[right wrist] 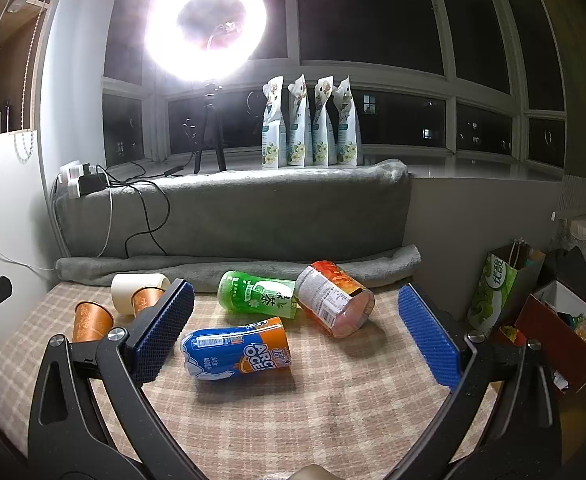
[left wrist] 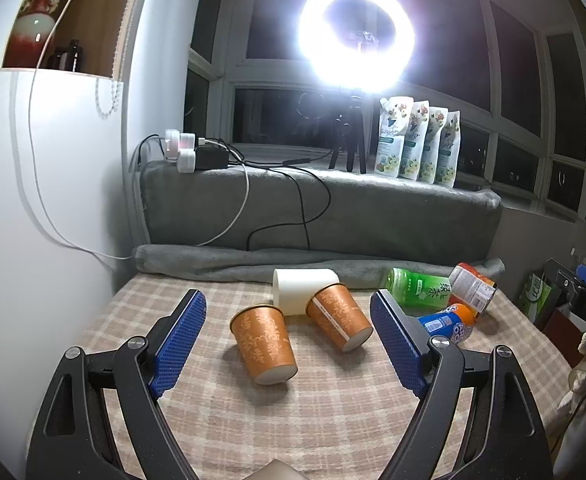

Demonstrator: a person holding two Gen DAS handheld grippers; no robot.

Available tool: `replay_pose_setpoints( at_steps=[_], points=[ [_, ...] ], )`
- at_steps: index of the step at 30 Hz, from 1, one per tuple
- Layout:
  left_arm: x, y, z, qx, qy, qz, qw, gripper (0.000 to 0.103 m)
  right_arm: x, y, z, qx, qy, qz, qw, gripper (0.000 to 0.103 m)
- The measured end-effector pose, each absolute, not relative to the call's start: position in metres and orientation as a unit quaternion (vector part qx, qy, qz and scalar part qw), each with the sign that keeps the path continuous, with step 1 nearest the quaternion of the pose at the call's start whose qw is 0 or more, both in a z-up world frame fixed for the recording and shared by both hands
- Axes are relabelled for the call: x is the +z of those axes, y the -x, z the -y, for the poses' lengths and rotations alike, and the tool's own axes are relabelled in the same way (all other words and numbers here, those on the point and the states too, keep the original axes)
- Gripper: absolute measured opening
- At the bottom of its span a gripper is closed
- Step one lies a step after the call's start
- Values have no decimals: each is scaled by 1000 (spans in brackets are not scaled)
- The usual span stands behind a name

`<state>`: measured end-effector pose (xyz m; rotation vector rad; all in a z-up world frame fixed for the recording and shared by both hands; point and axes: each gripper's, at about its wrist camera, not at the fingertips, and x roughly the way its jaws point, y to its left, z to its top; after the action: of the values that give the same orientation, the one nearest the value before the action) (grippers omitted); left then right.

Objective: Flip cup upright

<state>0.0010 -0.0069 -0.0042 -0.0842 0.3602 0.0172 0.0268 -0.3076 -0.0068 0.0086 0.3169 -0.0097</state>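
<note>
Clearly we have several containers lying on the checked tablecloth [left wrist: 333, 420], and we place them by the white cup [left wrist: 301, 290], which lies on its side at the cloth's far edge, just before the rolled grey blanket [left wrist: 213, 266]. Touching the white cup's front is one orange paper cup [left wrist: 339, 316], tipped over with its base toward us; a second orange paper cup [left wrist: 265, 344] lies just nearer and to the left of it, also on its side, base toward us. Both are patterned in a paler scroll design and we cannot see into them — their mouths face away.

To the right of the white cup lie a green tea bottle [right wrist: 259, 294], a red-labelled jar [right wrist: 331, 300] touching it, and nearer us a blue and orange drink bottle [right wrist: 237, 348]. Whether any of these holds liquid is hard to judge from here.

Our left gripper [left wrist: 289, 344] hangs spread wide, nothing between its blue pads [left wrist: 179, 344], the two orange cups lying ahead between them. Our right gripper [right wrist: 297, 332] is likewise wide apart and grips nothing — the blue bottle lies between its fingers.
</note>
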Motion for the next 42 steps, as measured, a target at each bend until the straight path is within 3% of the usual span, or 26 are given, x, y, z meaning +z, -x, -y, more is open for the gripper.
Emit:
replay_pose_setpoints(
  at_steps=[42],
  points=[
    [4,4,8,17,34,-176,984,84,-5,-26,303,2,-5,-159,987,103]
  ],
)
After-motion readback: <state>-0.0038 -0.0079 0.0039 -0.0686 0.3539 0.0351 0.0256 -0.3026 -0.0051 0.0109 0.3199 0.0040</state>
